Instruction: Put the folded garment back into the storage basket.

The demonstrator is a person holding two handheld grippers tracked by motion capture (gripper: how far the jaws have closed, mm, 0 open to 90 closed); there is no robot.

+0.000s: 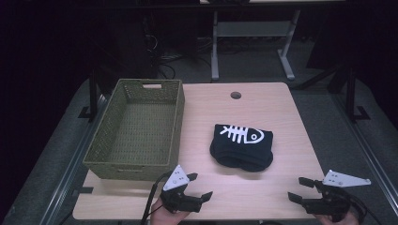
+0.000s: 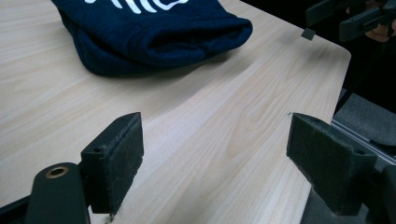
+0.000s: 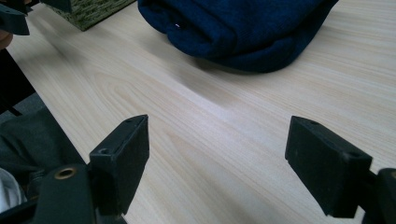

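left tool (image 1: 201, 185): at the near edge of the table (image 1: 281, 122), left of middle, seen from the high view; its jaws stand wide apart with nothing between them, bare wood showing in the gap in the left gripper view.
right tool (image 1: 297, 188): at the near right corner of the table, jaws likewise spread wide and holding nothing; its own view shows bare wood between the black pads (image 3: 123, 158).
folded garment (image 1: 242, 146): a dark navy piece with a white fish-skeleton print, lying flat near the middle of the table, beyond both tools and between them; touched by neither.
way it lies from the tools: ahead and to the right of the left tool, ahead and to the left of the right tool; the rounded folded edge faces the person.
long axis: roughly across the table, left to right, though the bundle is close to square.
nearer hand: the left tool looks somewhat closer to the near fold; the right stands farther off to the side.
woven basket (image 1: 136, 129): olive green, empty, on the left side of the table, just left of the garment and apart from it; likely where the garment goes.
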